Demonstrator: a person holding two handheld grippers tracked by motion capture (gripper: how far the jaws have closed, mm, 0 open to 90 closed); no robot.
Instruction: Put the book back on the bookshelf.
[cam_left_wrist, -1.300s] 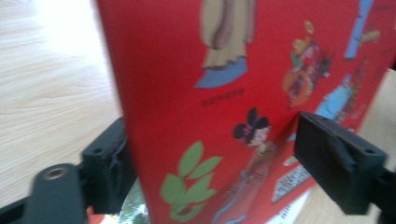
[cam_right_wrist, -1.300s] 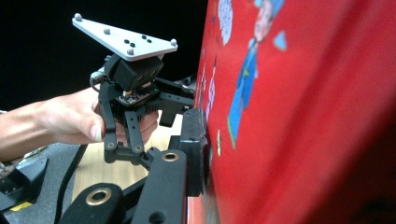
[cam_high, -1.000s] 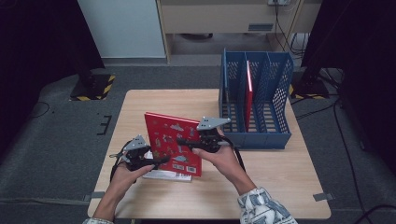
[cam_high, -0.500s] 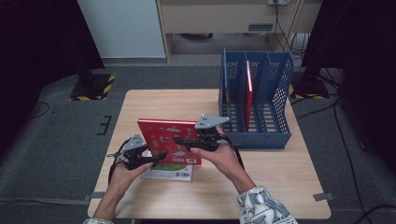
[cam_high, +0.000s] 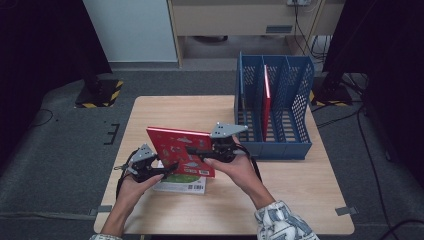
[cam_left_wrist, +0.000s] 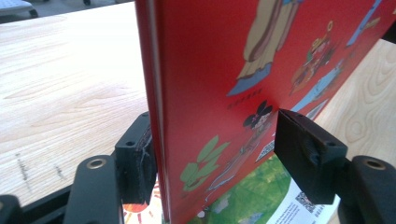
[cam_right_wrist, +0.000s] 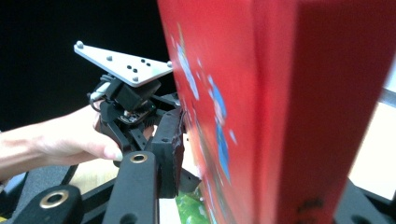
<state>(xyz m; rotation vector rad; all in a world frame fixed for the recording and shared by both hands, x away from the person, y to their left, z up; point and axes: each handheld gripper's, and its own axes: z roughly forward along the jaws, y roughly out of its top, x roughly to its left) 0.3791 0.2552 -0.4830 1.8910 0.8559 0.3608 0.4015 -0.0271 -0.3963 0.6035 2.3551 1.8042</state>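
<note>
Holding the red book upright above the near-left desk: right claw pinches its right edge; left claw straddles the lower corner, spread, one pad off the cover. Judgement: release left fully, then carry right to the blue rack.

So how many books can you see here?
3: a red book held up between both grippers, a green-covered book flat on the table beneath it, another red one upright in the blue rack.
</note>
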